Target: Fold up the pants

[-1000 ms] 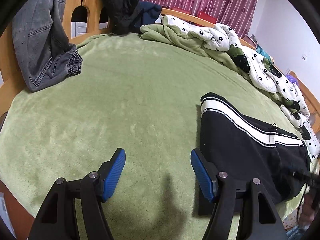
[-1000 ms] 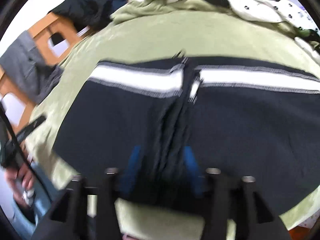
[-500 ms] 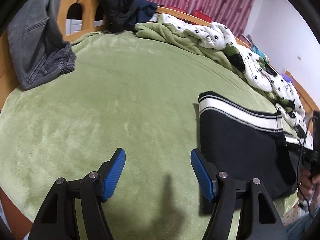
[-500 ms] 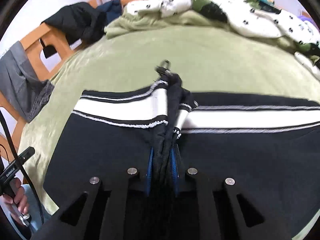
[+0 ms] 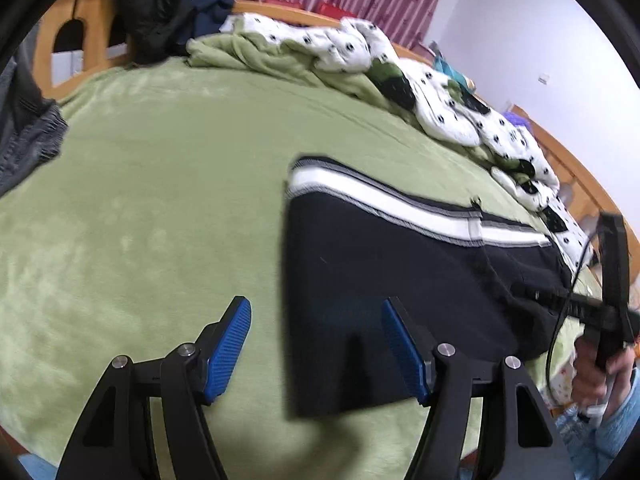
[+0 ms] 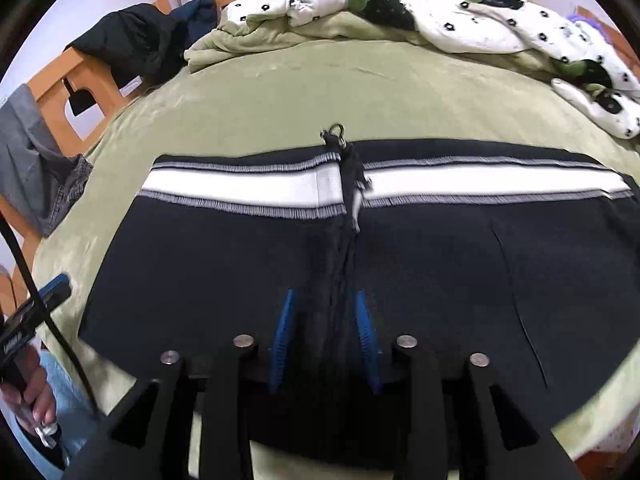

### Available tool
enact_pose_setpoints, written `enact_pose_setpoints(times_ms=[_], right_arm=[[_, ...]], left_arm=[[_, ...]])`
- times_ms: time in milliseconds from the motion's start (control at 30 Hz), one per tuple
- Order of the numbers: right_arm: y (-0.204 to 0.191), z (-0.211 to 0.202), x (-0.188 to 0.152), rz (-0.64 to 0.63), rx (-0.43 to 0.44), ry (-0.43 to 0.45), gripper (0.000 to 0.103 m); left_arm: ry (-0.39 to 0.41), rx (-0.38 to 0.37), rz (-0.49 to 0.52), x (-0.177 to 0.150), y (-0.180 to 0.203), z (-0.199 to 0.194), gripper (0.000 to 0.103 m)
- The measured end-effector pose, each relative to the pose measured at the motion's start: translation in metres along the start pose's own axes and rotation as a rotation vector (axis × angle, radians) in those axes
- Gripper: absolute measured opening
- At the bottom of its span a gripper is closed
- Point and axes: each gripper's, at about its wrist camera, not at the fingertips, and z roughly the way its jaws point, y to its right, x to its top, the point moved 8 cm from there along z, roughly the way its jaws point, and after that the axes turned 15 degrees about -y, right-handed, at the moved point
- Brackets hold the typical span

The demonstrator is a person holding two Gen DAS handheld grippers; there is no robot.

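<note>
Black pants with a white side stripe lie flat on the green bed, folded lengthwise; they also fill the right wrist view. My left gripper is open and empty, its right finger over the pants' left end, its left finger over bare blanket. My right gripper is partly open, its blue pads standing either side of a raised fold ridge of the pants, not pinching it. A metal zipper pull sticks out at the stripe edge.
The green blanket covers the bed. A white flowered quilt is heaped along the far side. Grey jeans and dark clothes hang on the wooden frame. The bed's near edge is right below both grippers.
My right gripper was shut on the pants' fold half a second ago and has opened; the lifted fold has dropped flatter. My left gripper has moved right, over the pants' left end.
</note>
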Motion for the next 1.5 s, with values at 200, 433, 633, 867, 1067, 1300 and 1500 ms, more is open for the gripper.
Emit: enact_pose_setpoints(times_ms=[200,433,633,867,1067,1300,1500], right_arm=[[-0.010,0.023,-0.033,-0.050,-0.034,-0.083,0.038],[0.034,-0.064,-0.005,0.063,-0.030,0.060,0.040],[0.149,-0.159,0.015,0.222,-0.175,0.262,0.073],[0.290,-0.124,-0.012,0.412,-0.135,0.245,0.080],[0.345,-0.057,-0.025,0.529,0.018,0.219,0.076],[0.357,-0.008,-0.009,0.539,0.149,0.239,0.075],[0.369,0.001,0.017,0.584,0.186,0.273,0.050]], left_arm=[[-0.154,0.062,-0.013,-0.028,0.006,0.045,0.066],[-0.104,0.059,-0.008,0.002,0.007,0.009,0.064],[-0.096,0.054,-0.046,0.025,0.003,0.005,0.064],[-0.114,-0.023,-0.075,0.039,0.001,0.033,0.066],[-0.105,-0.027,-0.113,0.053,-0.004,0.055,0.066],[-0.190,-0.046,-0.141,0.057,-0.017,0.086,0.066],[-0.178,-0.102,-0.137,0.071,-0.016,0.099,0.063]])
